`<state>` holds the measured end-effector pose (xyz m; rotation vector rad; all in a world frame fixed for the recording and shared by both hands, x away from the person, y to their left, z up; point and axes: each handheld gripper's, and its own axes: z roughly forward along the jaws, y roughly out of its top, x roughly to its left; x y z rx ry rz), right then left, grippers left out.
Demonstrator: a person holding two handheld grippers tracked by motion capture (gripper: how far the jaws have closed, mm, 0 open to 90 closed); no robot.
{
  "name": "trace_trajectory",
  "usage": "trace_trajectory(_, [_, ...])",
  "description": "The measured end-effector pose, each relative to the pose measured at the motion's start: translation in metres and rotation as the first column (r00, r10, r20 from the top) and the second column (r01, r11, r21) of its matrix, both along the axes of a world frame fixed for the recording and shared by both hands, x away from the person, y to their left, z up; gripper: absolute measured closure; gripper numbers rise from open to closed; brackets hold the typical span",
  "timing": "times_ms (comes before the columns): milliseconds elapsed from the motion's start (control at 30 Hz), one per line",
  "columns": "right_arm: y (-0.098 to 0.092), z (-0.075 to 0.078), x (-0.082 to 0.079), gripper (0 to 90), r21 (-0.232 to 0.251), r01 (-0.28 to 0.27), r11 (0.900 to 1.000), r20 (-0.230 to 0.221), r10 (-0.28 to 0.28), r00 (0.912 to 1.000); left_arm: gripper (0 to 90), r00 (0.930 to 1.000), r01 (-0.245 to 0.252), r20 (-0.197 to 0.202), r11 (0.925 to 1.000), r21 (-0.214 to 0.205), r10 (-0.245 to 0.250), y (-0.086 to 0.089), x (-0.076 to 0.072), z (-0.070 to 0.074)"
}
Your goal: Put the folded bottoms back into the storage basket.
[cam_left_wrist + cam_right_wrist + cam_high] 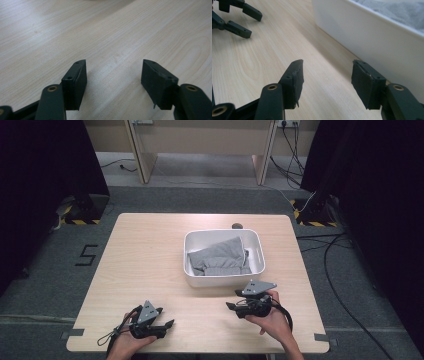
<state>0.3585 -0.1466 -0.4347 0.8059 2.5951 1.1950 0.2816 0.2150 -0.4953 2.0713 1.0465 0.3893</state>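
The grey cloth (220, 256) lies folded inside the white bin (224, 281) at the middle of the table (150, 250), which reads as already stowed, and both grippers sit low at the near edge with nothing between their jaws, as if set to rest. The left gripper (167, 325) and right gripper (231, 306) each have jaws apart over bare wood. The right gripper view adds the bin's wall just beside its jaws, while the high view alone shows the 2 hands.
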Motion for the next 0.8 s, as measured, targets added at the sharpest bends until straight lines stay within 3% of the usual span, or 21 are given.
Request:
trace_trajectory(333, [-0.005, -0.018, -0.009, 43.8, -0.007, 0.002, 1.0, -0.04, -0.003, 0.9992, 32.4, 0.9999, 0.013, -0.004, 0.9999, 0.0, -0.013, 0.0, 0.0, 0.0])
trace_trajectory(800, [0.004, -0.033, -0.018, 43.7, -0.058, -0.032, 0.9978, -0.029, 0.03, 0.9991, 30.4, 0.9999, 0.011, -0.004, 0.9999, 0.0, -0.011, -0.002, 0.003, 0.0])
